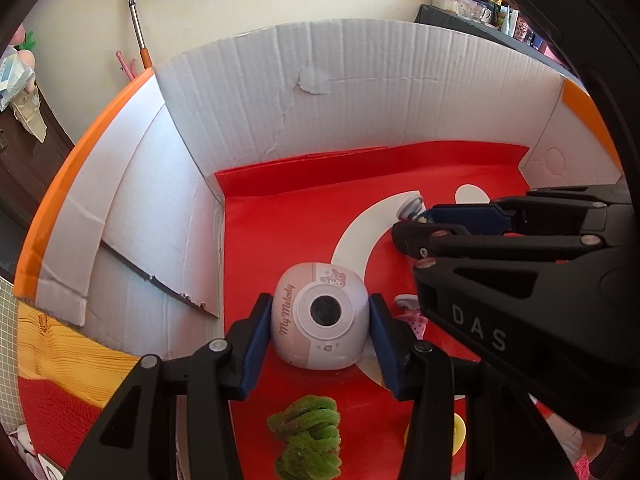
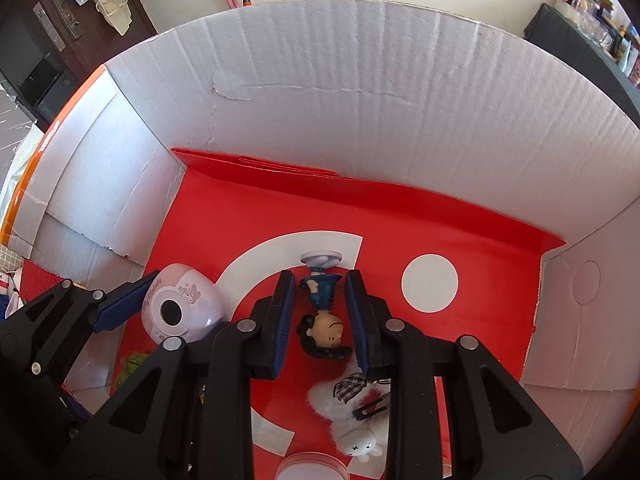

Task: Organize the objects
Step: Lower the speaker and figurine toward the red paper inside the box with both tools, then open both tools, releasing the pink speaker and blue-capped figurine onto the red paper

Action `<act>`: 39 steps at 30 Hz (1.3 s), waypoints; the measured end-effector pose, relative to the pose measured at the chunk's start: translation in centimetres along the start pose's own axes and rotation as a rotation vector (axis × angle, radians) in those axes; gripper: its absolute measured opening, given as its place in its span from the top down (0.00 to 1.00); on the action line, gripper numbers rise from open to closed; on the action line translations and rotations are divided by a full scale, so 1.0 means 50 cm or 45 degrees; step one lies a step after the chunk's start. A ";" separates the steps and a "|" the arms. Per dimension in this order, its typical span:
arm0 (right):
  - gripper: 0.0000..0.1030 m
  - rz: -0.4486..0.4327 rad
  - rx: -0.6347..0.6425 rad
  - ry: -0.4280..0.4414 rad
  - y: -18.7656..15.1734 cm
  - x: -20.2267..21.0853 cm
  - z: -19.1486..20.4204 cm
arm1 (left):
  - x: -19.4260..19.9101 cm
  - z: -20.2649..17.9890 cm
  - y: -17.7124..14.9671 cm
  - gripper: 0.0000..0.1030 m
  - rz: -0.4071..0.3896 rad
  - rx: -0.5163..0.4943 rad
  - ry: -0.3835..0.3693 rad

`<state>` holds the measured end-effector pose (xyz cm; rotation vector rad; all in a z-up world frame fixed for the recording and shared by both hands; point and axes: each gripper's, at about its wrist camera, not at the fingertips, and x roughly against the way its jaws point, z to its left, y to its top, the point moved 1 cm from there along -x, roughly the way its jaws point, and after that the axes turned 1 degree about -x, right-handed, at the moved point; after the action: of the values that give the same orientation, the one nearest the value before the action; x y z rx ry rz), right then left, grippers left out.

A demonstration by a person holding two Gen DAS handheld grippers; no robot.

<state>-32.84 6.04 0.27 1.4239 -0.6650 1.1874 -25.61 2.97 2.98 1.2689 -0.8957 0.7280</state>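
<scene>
Both grippers reach into a white cardboard box [image 1: 360, 92] with a red floor. My left gripper [image 1: 320, 320] is open, its blue pads either side of a pink-and-white My Melody toy camera [image 1: 320, 318] on the floor; small gaps show on both sides. That camera also shows in the right wrist view [image 2: 180, 308]. My right gripper [image 2: 320, 308] is open around a small figurine [image 2: 324, 320] with black hair and a blue outfit, lying with its round base toward the back wall. The pads do not touch it.
A green fuzzy bundle [image 1: 308, 436] lies near the front. A white fluffy clip with a checked bow [image 2: 348, 396], a small white bunny figure [image 2: 360, 446] and a round lid [image 2: 312, 468] lie on the floor by the right gripper. The box walls [image 2: 400, 100] enclose all sides.
</scene>
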 end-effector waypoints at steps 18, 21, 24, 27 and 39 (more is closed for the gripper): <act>0.75 0.002 -0.008 0.009 0.005 -0.015 0.029 | 0.007 0.022 -0.002 0.51 -0.006 0.014 -0.010; 0.75 0.006 -0.006 0.006 0.006 -0.016 0.030 | 0.008 0.020 -0.001 0.51 -0.008 0.021 -0.012; 0.75 0.008 -0.001 -0.003 0.004 -0.012 0.031 | 0.018 0.019 0.004 0.51 -0.008 0.034 -0.018; 0.75 0.007 -0.005 -0.007 0.005 -0.011 0.037 | 0.020 0.020 0.003 0.51 -0.011 0.043 -0.019; 0.75 -0.027 -0.018 -0.007 0.006 0.020 0.035 | 0.050 0.020 0.002 0.48 -0.028 0.064 -0.049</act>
<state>-32.24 4.51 1.52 1.4193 -0.6596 1.1608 -24.63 1.97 5.29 1.3394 -0.8983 0.7149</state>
